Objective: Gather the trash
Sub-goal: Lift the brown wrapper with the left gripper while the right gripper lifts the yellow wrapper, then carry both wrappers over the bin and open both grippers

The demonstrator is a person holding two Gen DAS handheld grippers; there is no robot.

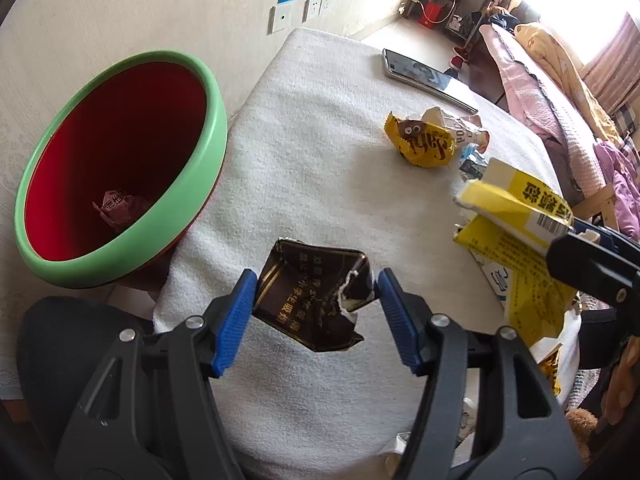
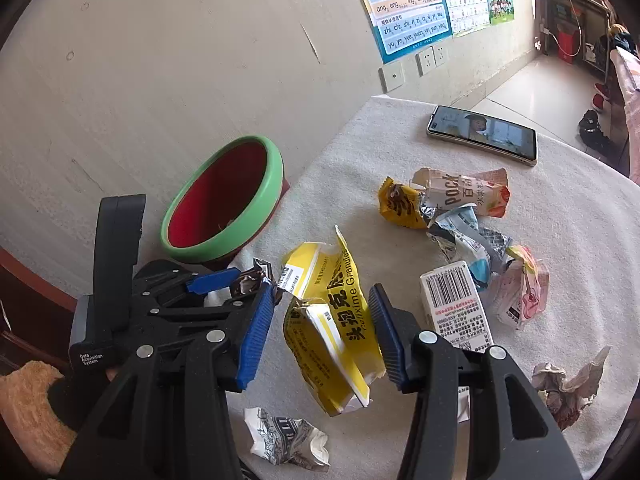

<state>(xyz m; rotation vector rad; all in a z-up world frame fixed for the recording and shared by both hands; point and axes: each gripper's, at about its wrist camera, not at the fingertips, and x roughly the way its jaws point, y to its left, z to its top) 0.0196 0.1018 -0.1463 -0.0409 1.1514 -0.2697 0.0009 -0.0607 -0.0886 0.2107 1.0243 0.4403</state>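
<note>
Left gripper (image 1: 316,312) pinches dark wrapper (image 1: 316,300); bin (image 1: 120,160) stands beside.

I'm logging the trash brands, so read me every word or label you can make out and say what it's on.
"Granules": yellow medicine box in the right gripper.
"POCK": cream wrapper.
"Data Acquisition System": left gripper body.
"zhi chi shi", "yu ye yue": wall poster.
Chinese print on the dark brown box and the white barcode box: too small to read.

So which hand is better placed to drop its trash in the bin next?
Left. Its tool holds the dark wrapper close beside the green-rimmed bin; the right tool, with the yellow box, is farther away.
</note>
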